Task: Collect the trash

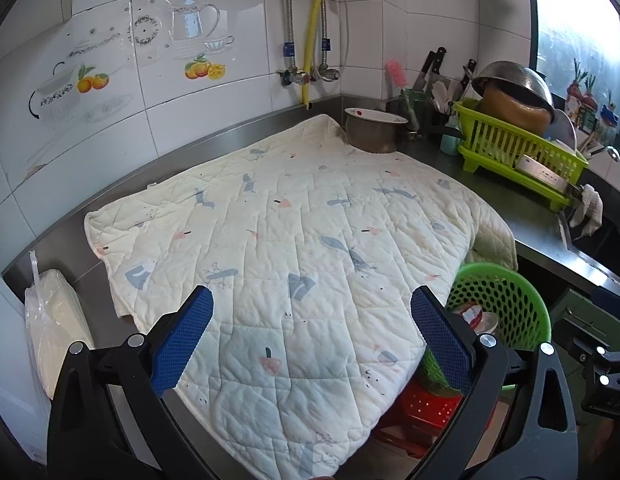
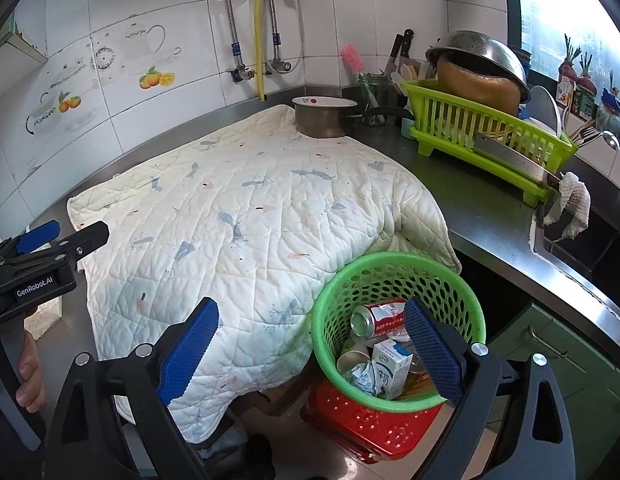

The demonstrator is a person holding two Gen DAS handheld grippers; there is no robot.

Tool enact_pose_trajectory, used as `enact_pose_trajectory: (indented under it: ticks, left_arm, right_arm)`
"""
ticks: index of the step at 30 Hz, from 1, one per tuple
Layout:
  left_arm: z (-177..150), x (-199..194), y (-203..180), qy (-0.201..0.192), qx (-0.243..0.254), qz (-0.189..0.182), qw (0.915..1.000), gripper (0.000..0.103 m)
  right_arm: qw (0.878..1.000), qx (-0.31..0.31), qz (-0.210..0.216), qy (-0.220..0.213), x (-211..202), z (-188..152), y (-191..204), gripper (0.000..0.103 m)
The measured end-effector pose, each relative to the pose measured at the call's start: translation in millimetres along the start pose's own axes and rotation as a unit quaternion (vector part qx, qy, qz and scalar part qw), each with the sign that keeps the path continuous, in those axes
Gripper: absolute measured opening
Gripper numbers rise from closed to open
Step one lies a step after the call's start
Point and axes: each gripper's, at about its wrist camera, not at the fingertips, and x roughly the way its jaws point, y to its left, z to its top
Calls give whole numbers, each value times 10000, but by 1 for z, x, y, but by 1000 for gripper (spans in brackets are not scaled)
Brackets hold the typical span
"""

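A green mesh basket (image 2: 394, 268) stands on a red stool (image 2: 374, 420) beside the counter. It holds a crushed red can (image 2: 380, 316), a milk carton (image 2: 390, 368) and crumpled paper. The basket also shows in the left wrist view (image 1: 506, 292). My right gripper (image 2: 312, 346) is open and empty, above the basket's left rim. My left gripper (image 1: 312, 330) is open and empty, over the near part of a white quilted cloth (image 1: 293, 240) that covers the counter. The left gripper also shows in the right wrist view (image 2: 65, 236). No loose trash shows on the cloth.
A metal pot (image 1: 374, 130) stands at the cloth's far corner. A green dish rack (image 2: 486, 140) with a cleaver and metal colander stands at the right. A sink with a rag (image 2: 570, 204) lies beyond. A plastic-wrapped white pack (image 1: 53, 320) lies at the left.
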Motion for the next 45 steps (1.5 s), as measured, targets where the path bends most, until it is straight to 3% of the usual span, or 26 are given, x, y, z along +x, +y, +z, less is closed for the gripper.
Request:
enact_pose_trajectory:
  ticks: [45]
  left_arm:
    - [-1,-13,0,-165,-96,122,9997,98]
  right_arm:
    - [9999,-55,1,-131,-9,-1,3,91]
